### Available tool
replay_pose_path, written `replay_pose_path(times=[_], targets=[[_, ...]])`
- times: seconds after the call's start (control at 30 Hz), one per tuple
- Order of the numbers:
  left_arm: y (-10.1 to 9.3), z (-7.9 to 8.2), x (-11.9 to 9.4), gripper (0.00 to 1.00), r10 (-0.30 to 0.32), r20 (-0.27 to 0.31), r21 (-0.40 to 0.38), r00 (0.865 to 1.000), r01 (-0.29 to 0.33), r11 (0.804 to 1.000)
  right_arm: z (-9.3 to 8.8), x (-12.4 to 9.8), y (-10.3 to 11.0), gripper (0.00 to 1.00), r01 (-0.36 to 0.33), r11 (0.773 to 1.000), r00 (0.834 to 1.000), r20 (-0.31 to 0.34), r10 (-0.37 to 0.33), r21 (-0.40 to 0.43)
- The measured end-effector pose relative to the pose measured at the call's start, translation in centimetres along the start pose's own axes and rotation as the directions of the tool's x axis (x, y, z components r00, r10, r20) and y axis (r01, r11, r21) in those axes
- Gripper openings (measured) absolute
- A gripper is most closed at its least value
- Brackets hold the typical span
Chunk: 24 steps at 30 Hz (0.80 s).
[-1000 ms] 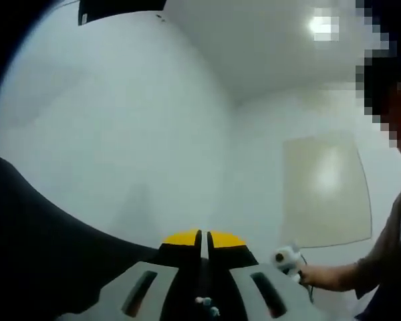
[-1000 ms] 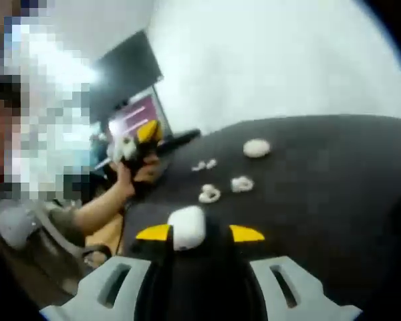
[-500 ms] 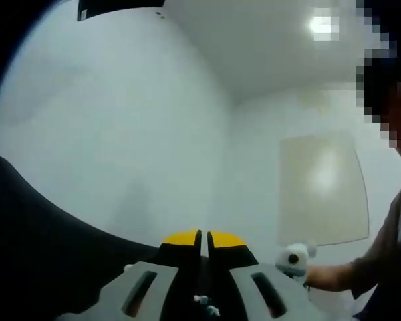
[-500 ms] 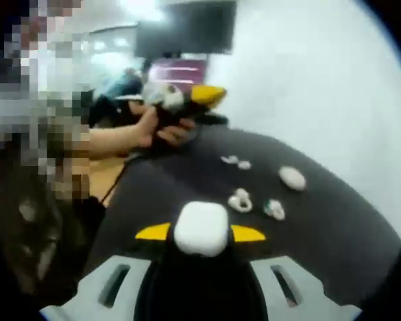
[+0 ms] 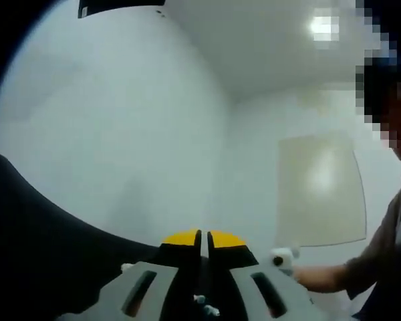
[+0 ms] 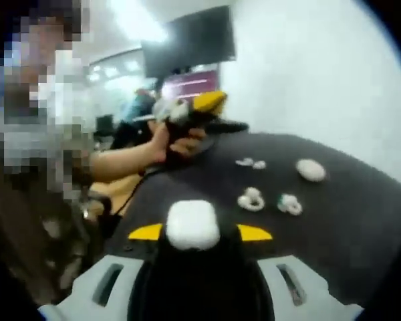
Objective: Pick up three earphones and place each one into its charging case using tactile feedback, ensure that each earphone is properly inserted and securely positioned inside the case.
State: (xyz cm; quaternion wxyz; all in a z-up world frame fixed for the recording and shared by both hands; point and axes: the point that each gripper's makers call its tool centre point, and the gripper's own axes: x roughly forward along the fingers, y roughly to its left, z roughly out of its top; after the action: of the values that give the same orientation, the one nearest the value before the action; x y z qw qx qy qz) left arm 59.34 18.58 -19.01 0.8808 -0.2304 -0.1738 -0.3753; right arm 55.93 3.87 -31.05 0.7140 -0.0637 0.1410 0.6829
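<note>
Since half a second ago the right gripper view has swung a little, so the things on the dark counter [image 6: 361,221] sit further right and the left gripper [image 6: 199,107], held in a hand [image 6: 177,137], sits nearer the middle; nothing on the counter itself seems to have moved. The right gripper [image 6: 192,231] is still clenched on a white charging case [image 6: 192,224], which stands upright between the yellow-tipped fingers [image 6: 254,233] and rises just above them. Beyond it, two open cases [image 6: 252,199] [image 6: 289,203] lie side by side, with a closed oval case [image 6: 311,169] and a pair of loose earphones [image 6: 250,162] farther off, all well apart from the fingers. In the left gripper view, the left gripper's [image 5: 204,237] fingers are pressed together with only a thin slit between them, pointing at a white wall [image 5: 120,134]; whether they hold anything cannot be told. The counter's edge [image 5: 40,227] lies low at the left.
</note>
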Motion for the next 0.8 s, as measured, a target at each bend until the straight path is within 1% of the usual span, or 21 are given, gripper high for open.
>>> replay_pose_path(times=[0.03,0.07,0.13,0.17,0.2,0.23,0.27,0.3,0.33,0.37,0.4,0.47,0.5,0.53,0.63,0.67,0.7,0.73,0.77,0.8], targets=[[0.0,0.0,0.0,0.03,-0.001,-0.002,0.001,1.000,0.001,1.000,0.0,-0.2,-0.4,0.41,0.023,0.996,1.000,0.003,-0.023,0.082],[0.0,0.0,0.0,0.03,-0.001,-0.003,0.001,1.000,0.001,1.000,0.3,-0.4,-0.5,0.41,0.036,0.985,0.999,0.014,-0.039,0.170],[0.0,-0.1,0.0,0.03,-0.003,-0.003,0.002,1.000,0.003,1.000,0.7,-0.9,-0.7,0.37,0.036,0.960,0.998,0.046,-0.051,0.279],[0.0,0.0,0.1,0.03,-0.004,-0.003,0.001,1.000,0.004,1.000,0.8,-1.0,-0.6,0.36,0.025,0.955,0.997,0.057,-0.044,0.296],[0.0,0.0,0.1,0.03,-0.005,-0.001,-0.001,1.000,0.005,1.000,0.7,-1.0,-0.5,0.36,0.023,0.961,0.998,0.052,-0.039,0.274],[0.1,0.0,0.1,0.03,-0.006,-0.002,-0.004,1.000,0.006,1.000,0.6,-0.8,-0.4,0.36,0.023,0.961,0.998,0.051,-0.038,0.275],[0.1,0.0,0.1,0.03,-0.005,-0.004,-0.006,1.000,0.005,1.000,0.4,-0.7,-0.5,0.36,0.033,0.961,0.998,0.035,-0.044,0.276],[0.1,-0.1,0.1,0.03,-0.005,-0.004,-0.007,1.000,0.005,1.000,-0.1,-0.3,-0.5,0.36,0.048,0.963,0.999,0.003,-0.050,0.267],[0.1,0.0,0.1,0.03,-0.006,-0.003,-0.006,1.000,0.006,1.000,0.0,-0.1,-0.3,0.36,0.046,0.976,0.999,0.000,-0.048,0.215],[0.0,0.0,0.1,0.03,-0.007,-0.002,-0.005,1.000,0.007,1.000,0.2,0.3,-0.2,0.36,0.042,0.978,0.999,0.004,-0.044,0.203],[0.0,0.0,0.1,0.03,-0.007,-0.004,-0.005,1.000,0.007,1.000,0.1,0.7,0.2,0.37,0.034,0.977,0.999,-0.011,-0.032,0.208],[0.0,-0.1,0.1,0.03,-0.008,-0.004,-0.005,1.000,0.008,1.000,0.0,1.2,0.7,0.35,0.022,0.990,0.999,-0.031,-0.018,0.141],[0.1,-0.1,0.1,0.03,-0.007,-0.006,-0.004,1.000,0.007,1.000,-0.5,1.3,0.8,0.33,0.039,0.994,0.998,-0.059,-0.033,0.104],[0.1,-0.1,0.1,0.03,-0.007,-0.007,-0.005,1.000,0.007,1.000,-0.4,1.4,0.7,0.33,0.047,0.999,0.997,-0.057,-0.045,0.024],[0.1,-0.1,0.2,0.03,-0.010,-0.010,-0.005,1.000,0.010,1.000,-0.5,1.5,0.8,0.33,0.077,0.996,0.996,-0.047,-0.080,-0.055],[0.0,-0.2,0.2,0.03,-0.010,-0.013,-0.004,1.000,0.010,1.000,-0.4,1.4,0.8,0.33,0.085,0.991,0.995,-0.039,-0.090,-0.104],[0.0,-0.3,0.3,0.03,-0.012,-0.020,-0.001,1.000,0.012,1.000,-0.3,1.3,0.9,0.33,0.093,0.980,0.995,-0.028,-0.099,-0.178],[-0.1,-0.5,0.3,0.03,-0.014,-0.030,0.007,0.999,0.014,1.000,-0.2,1.3,1.0,0.33,0.099,0.968,0.994,-0.022,-0.107,-0.232],[-0.3,-0.9,0.4,0.03,-0.022,-0.051,0.018,0.998,0.023,1.000,-0.1,1.2,1.2,0.33,0.108,0.942,0.993,-0.015,-0.119,-0.317],[-0.8,-1.6,0.5,0.03,-0.039,-0.087,0.027,0.995,0.042,0.999,0.0,1.2,1.3,0.33,0.124,0.899,0.990,-0.015,-0.143,-0.419]])
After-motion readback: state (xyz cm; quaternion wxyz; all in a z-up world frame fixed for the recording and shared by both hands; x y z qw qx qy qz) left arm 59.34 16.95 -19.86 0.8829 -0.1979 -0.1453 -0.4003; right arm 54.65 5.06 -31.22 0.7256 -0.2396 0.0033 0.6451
